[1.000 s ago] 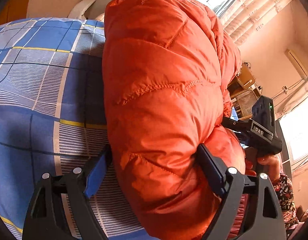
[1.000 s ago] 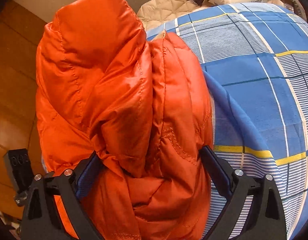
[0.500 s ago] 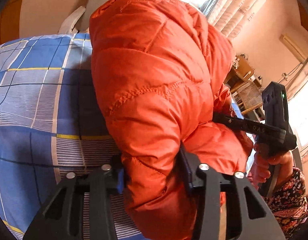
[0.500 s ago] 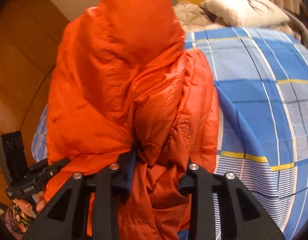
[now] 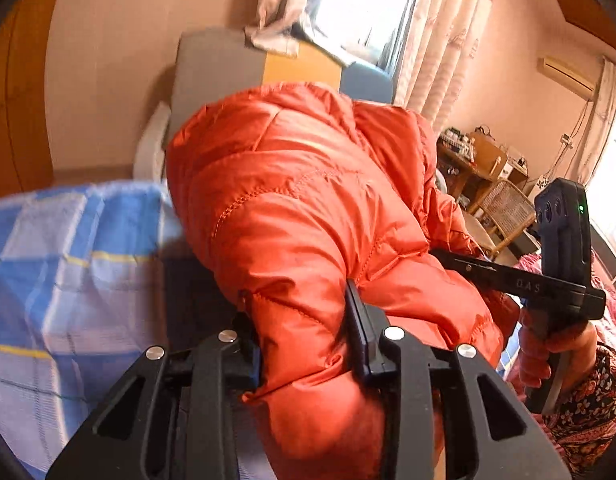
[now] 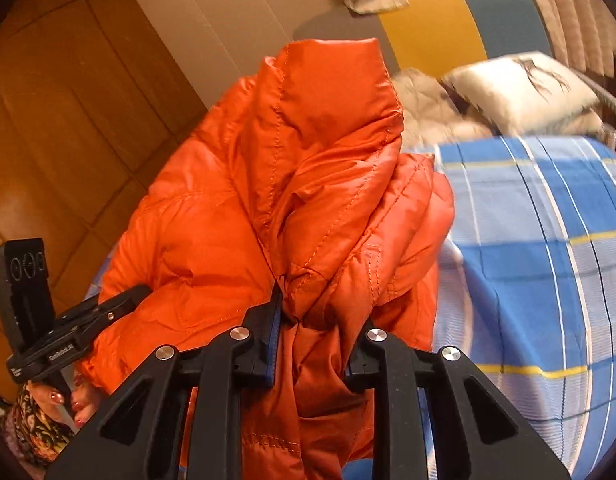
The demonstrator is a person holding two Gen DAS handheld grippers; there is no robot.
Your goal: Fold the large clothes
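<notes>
Two grippers hold one bulky orange puffer jacket (image 5: 308, 216) above a bed covered with a blue plaid sheet (image 6: 540, 248), and the jacket fills the middle of both views. On the left wrist view the sheet lies to the left of the jacket and below it (that part is blurred), while on the right wrist view it spreads to the right, with a white pillow (image 6: 520, 88) and a quilted beige cover (image 6: 428, 108) at its far end. Pale curtains (image 5: 440, 40) hang by a bright window at the far side of the room, and a wooden chair with a woven seat (image 5: 504, 208) stands far right. The left gripper (image 5: 303, 332) is clamped on a thick fold of the jacket, its fingers pressed into the padding on both sides. The right gripper (image 6: 316, 332) is likewise closed around a bunched fold near the stitched seams, the fabric pinched between its fingers. Each wrist view shows the other gripper at the jacket's edge, held in a hand with a floral sleeve.
</notes>
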